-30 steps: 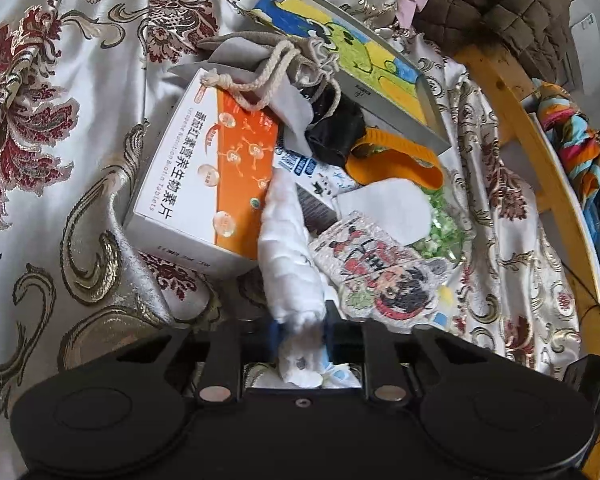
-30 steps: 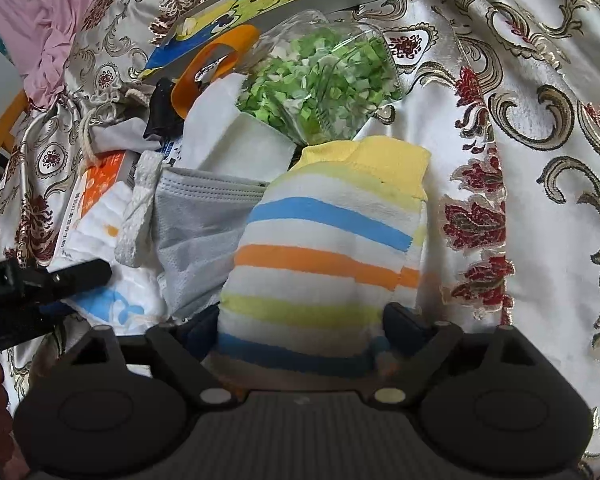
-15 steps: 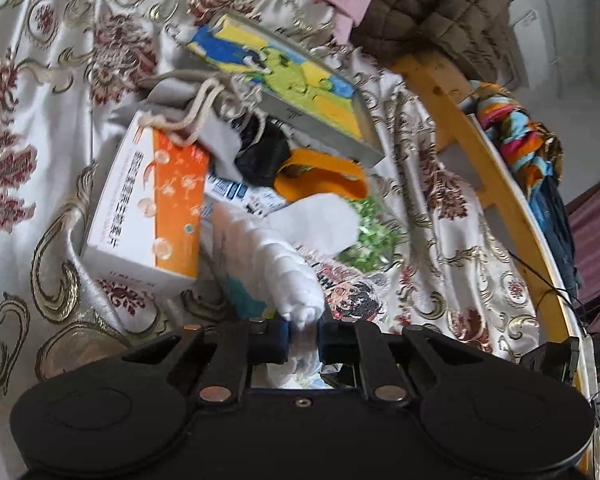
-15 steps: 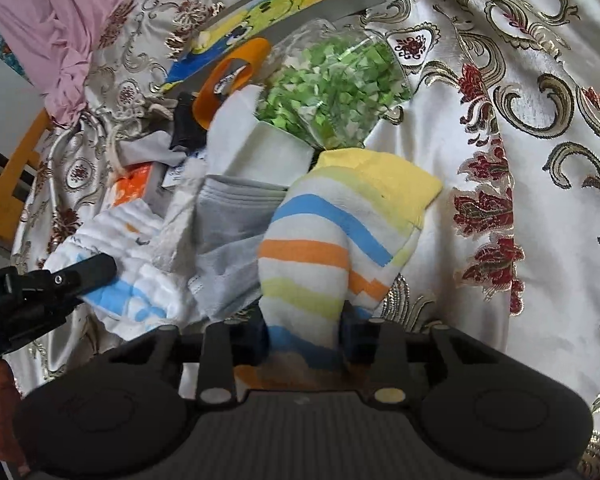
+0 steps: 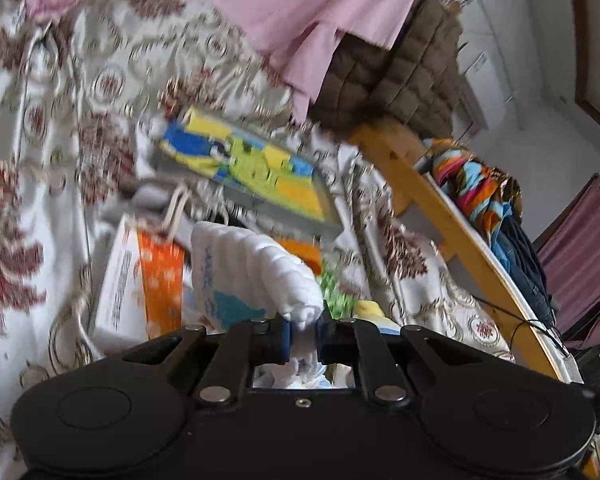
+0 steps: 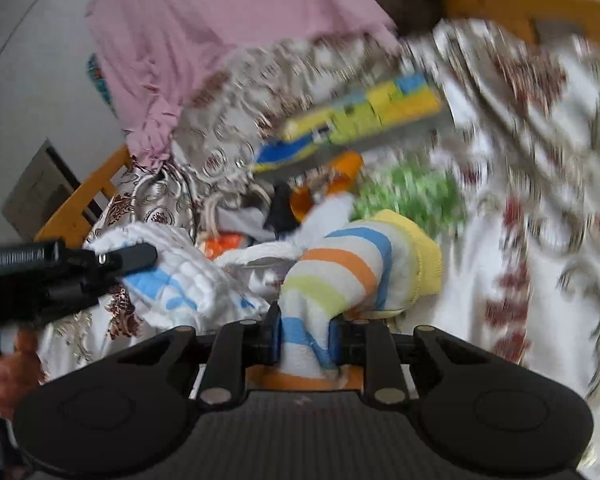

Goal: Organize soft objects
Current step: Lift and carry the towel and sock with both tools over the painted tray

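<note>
left: my tongs (image 5: 302,334) have lifted the white quilted cloth (image 5: 256,272) clear of the pile, its free end now hanging ahead of them | right: my tongs (image 6: 305,340) have just been closing, now pinching the striped sock (image 6: 340,276), raised off the bedspread (image 6: 540,240) | both views tilted up toward the pink sheet (image 5: 300,12)

Your right gripper (image 6: 305,340): jaws have just been closing, pads now pinching striped sock (image 6: 340,276), which bunches between them and rises ahead of claw. Yellow cuff flops right of fingertips. Left of claw, your left gripper (image 6: 100,264) holds white quilted cloth (image 6: 180,280) with blue patches; your hand (image 6: 8,368) at lower left edge. Beyond sock: orange ring (image 6: 332,184), blurred green bits (image 6: 412,196), yellow-blue box (image 6: 364,120), pink fabric (image 6: 204,40) farthest.
</note>
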A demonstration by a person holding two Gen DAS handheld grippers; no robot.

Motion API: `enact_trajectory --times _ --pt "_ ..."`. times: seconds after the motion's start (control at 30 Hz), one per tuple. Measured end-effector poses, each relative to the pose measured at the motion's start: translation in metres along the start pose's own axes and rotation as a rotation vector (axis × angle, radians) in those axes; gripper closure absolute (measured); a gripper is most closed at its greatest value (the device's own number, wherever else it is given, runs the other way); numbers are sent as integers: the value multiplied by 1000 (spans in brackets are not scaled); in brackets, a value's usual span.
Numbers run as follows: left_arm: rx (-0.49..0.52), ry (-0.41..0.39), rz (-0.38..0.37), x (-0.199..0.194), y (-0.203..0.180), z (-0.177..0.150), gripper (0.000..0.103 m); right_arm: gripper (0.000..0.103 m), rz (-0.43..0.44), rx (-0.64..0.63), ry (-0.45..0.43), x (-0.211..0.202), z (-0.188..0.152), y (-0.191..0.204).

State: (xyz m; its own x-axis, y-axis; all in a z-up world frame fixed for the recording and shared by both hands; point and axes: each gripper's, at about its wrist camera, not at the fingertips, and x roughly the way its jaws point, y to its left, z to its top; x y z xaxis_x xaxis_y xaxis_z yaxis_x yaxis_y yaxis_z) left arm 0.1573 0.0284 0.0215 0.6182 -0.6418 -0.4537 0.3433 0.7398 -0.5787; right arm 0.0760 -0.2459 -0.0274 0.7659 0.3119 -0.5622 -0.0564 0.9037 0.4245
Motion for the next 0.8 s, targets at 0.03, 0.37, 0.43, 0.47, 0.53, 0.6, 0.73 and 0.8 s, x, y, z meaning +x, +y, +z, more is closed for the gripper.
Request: enact_trajectory --times 0.03,0.37,0.43,0.47,0.53,0.6,0.73,0.8 --pt "15 -12 -1 0 -2 4 92 79 -19 -46 -22 -4 1 7" --pt "117 -224 -46 30 -7 67 92 79 -30 -284 -88 -7 30 45" --pt "104 -257 -52 44 -4 85 92 79 -23 -288 -102 -1 44 46" --pt "105 -273 -54 52 -2 94 91 79 -19 -293 -108 4 52 47" --pt "126 -305 -41 68 0 111 91 78 -13 -309 -122 14 68 48" --pt "158 -349 6 84 4 123 91 78 -13 -332 -143 30 88 48" --pt "154 -366 84 120 28 142 91 78 -46 -390 -184 71 127 46" --pt "146 -354 103 137 43 150 91 78 -58 -394 -181 96 144 43"
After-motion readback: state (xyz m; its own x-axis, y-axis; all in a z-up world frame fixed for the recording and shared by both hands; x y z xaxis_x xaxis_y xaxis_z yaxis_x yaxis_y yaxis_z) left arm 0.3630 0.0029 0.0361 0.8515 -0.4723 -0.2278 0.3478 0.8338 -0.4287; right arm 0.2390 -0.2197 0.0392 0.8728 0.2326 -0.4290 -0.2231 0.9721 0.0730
